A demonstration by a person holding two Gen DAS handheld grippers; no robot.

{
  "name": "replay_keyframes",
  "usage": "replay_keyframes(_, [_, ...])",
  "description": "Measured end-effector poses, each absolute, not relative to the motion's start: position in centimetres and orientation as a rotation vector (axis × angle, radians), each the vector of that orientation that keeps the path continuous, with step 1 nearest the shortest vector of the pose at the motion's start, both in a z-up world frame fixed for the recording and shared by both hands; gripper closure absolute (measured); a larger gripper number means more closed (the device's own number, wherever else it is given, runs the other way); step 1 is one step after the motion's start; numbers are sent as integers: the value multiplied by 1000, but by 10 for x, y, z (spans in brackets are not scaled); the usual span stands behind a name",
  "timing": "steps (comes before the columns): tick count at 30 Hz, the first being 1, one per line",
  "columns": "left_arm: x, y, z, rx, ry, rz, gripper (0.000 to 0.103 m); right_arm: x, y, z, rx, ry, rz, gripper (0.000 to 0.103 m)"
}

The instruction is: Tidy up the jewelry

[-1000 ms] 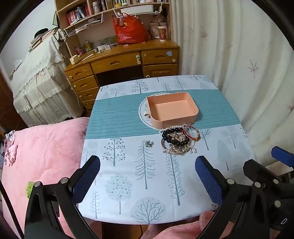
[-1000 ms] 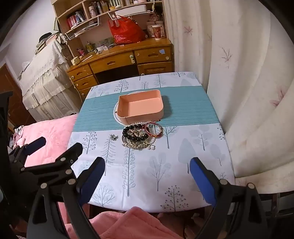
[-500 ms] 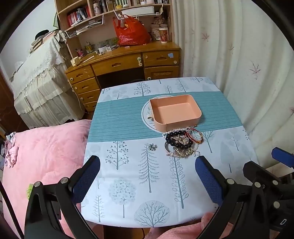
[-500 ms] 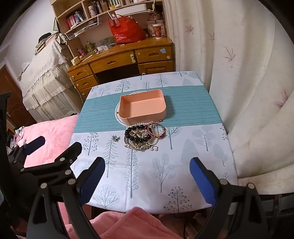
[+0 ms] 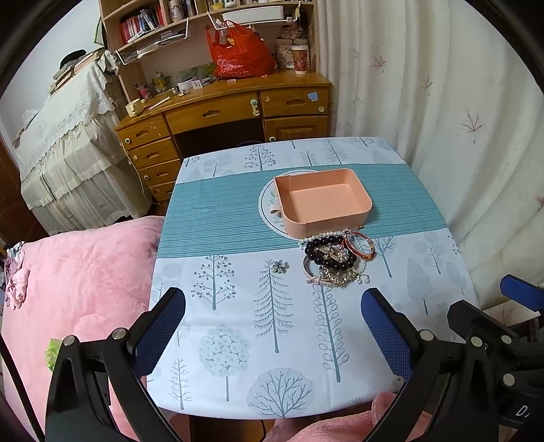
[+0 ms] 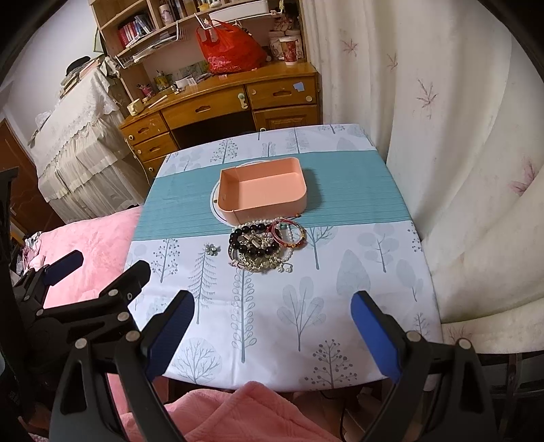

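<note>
Ahead of you the tabletop (image 5: 238, 340) wears a cloth printed with trees and crossed by a teal striped band. Behind it stands a wooden desk (image 5: 221, 112) carrying a red plastic bag (image 5: 241, 57) and a patterned paper cup (image 5: 300, 59), with bookshelves (image 5: 149, 23) above. To your right hangs a cream curtain (image 6: 425, 102) with pink leaf sprigs. To your left lies a pink blanket (image 5: 78, 265), and beyond it a piece of furniture under a white lace cover (image 5: 64, 136).
</note>
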State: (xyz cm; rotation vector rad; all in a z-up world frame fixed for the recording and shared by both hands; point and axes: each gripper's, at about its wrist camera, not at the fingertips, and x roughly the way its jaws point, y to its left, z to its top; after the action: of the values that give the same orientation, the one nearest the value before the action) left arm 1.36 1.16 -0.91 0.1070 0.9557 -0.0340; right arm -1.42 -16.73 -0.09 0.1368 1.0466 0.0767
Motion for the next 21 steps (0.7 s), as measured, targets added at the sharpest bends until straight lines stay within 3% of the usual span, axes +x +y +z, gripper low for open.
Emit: replay_keyframes(21, [20, 22, -11, 89, 961, -53, 1, -12, -161, -4, 133, 1045, 68, 9])
